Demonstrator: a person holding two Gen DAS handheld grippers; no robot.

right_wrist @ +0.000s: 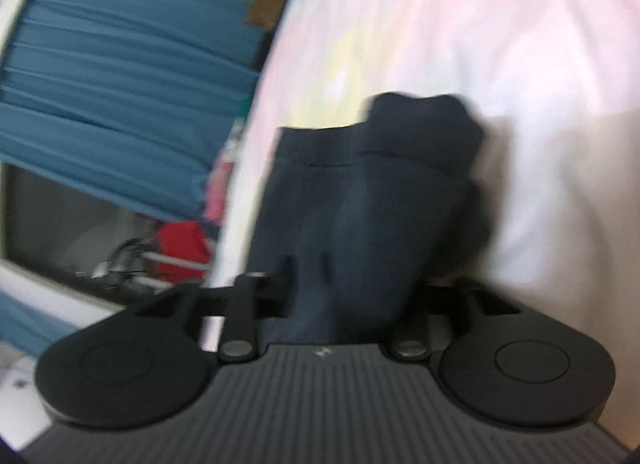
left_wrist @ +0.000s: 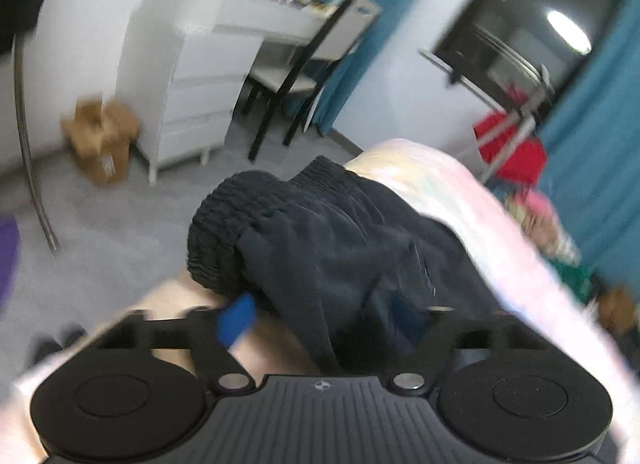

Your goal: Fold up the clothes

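Pastel tie-dye bedding (left_wrist: 472, 199) lies under the crumpled dark navy ribbed-cuff garment (left_wrist: 340, 248). Your left gripper (left_wrist: 332, 324) and right gripper (right_wrist: 340, 304) both have cloth bunched between them; blur and fabric hide whether either one clamps it.

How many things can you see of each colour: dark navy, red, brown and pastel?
Dark navy: 1, the garment that both grippers hold.
Red: 1, the cloth on the rack.
Brown: 1, the cardboard box on the floor.
Pastel: 1, the bedcover under the garment.
Total: 4
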